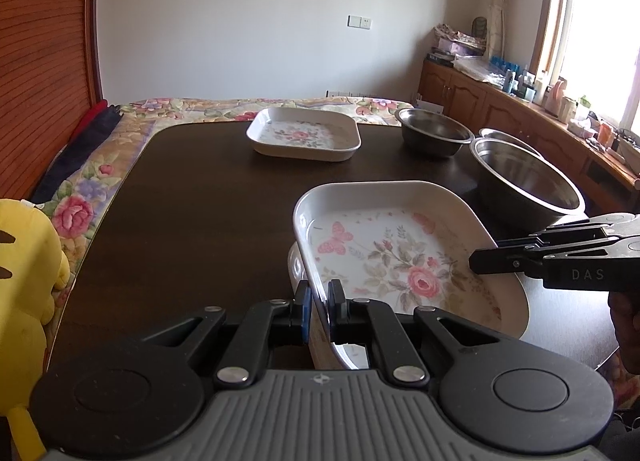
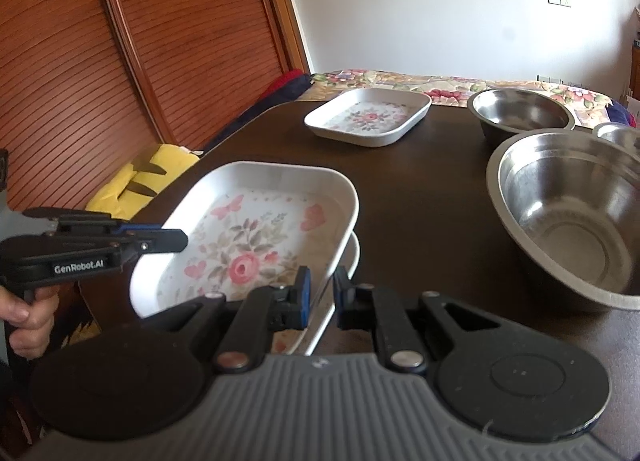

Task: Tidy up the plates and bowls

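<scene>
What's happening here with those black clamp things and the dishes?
A person holds a pair of tongs in each hand. The left tongs and right tongs each pinch a rim of the same flowered plate, holding it tilted just above a matching plate underneath, as if stacking them. A third flowered plate sits at the far end of the table. Three steel bowls, large, medium and small, stand loose to the right.

Blown-out window (image 1: pixel 600 41) daylight, fisheye-bent edges, soft focus
</scene>
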